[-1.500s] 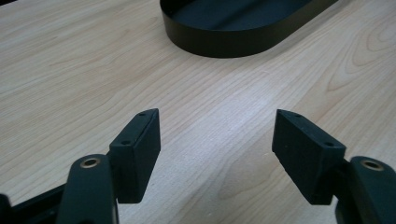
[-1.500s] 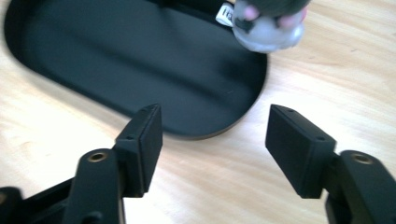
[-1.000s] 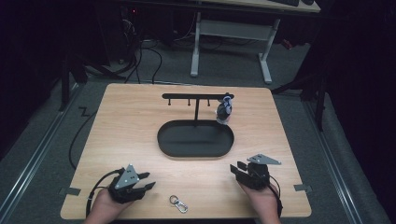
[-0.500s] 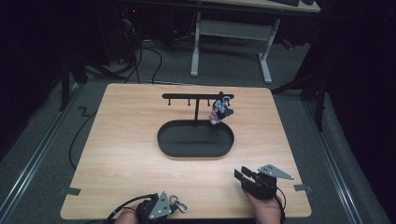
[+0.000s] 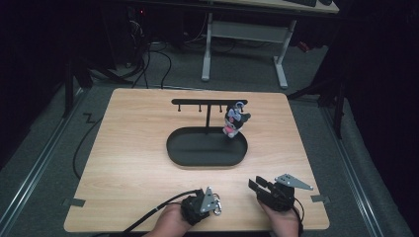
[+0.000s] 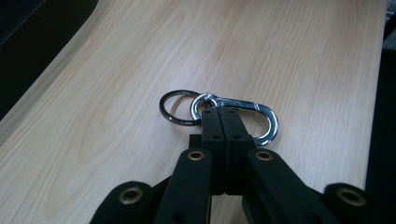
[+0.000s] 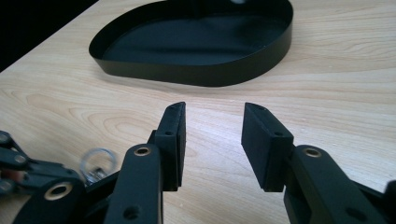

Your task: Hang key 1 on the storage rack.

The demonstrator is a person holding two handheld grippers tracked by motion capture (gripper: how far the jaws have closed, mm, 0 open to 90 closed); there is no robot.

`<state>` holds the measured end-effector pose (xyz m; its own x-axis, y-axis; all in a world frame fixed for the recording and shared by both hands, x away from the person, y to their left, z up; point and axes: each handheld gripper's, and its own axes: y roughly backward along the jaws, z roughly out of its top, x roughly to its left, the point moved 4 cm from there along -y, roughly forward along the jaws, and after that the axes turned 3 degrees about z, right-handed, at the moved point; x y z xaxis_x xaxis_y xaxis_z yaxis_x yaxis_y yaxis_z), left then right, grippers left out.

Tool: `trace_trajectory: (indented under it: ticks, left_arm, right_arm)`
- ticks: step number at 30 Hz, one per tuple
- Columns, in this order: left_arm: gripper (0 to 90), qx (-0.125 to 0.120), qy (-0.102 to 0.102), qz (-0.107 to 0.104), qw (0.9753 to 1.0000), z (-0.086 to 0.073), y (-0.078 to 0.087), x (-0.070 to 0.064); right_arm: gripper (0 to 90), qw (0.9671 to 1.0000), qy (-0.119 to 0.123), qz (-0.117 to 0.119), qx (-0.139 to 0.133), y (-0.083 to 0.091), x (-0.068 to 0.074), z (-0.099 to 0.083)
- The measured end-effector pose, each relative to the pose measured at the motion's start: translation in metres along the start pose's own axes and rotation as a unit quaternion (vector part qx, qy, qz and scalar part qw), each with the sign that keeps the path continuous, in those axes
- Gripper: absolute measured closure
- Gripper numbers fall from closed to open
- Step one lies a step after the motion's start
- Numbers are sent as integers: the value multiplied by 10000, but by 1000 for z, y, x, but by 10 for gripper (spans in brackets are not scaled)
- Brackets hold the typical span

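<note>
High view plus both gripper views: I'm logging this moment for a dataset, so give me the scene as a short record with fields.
table: light wood
stand: black oval tray with a post and hook bar
hanging item: small figure charm near the bar's right end
carabiner: silver, with a dark ring, flat on the table near the front edge
left gripper: jaws closed on the carabiner
right gripper: jaws apart, nothing between them, facing the tray

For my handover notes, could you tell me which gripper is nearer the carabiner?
The left gripper: its jaws are shut on the carabiner at the table's front edge. The right gripper sits open to its right, apart from it.
</note>
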<state>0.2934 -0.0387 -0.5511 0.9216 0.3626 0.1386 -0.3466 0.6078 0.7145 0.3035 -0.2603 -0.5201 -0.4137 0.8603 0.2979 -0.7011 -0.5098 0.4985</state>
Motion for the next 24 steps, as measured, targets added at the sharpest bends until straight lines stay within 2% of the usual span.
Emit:
trace_trajectory:
  ticks: [2, 6, 9, 15, 16, 17, 20, 24]
  left_arm:
    - [900, -17, 30, -64, 10000, 5, -4, -3]
    - [900, -38, -13, -74, 10000, 3, 1, -8]
    - [900, 17, -50, -133, 9999, 4, 0, -13]
    - [900, -100, -200, -159, 9996, 27, -22, -21]
    - [900, -19, -285, -186, 9994, 29, -24, -22]
    - [900, -136, -267, -137, 9995, 32, -27, -24]
    - [874, -359, -159, -140, 9991, 30, -18, -22]
    - [821, -538, 81, 108, 9985, 17, 7, -2]
  right_arm:
    - [607, 10000, -46, 6, -10, 1, -2, 0]
    - [608, 9999, -125, 22, -52, 4, -4, 0]
    - [608, 9999, -106, 52, -46, 4, -5, 0]
    - [608, 9999, -124, 5, -87, 8, -8, 1]
    - [608, 9999, -126, -13, -93, 8, -10, 1]
    - [608, 9999, -116, -43, -91, 9, -12, 1]
    - [608, 9998, -163, -93, -76, 9, -16, 0]
    - [608, 9998, -129, -136, 7, 8, -19, -2]
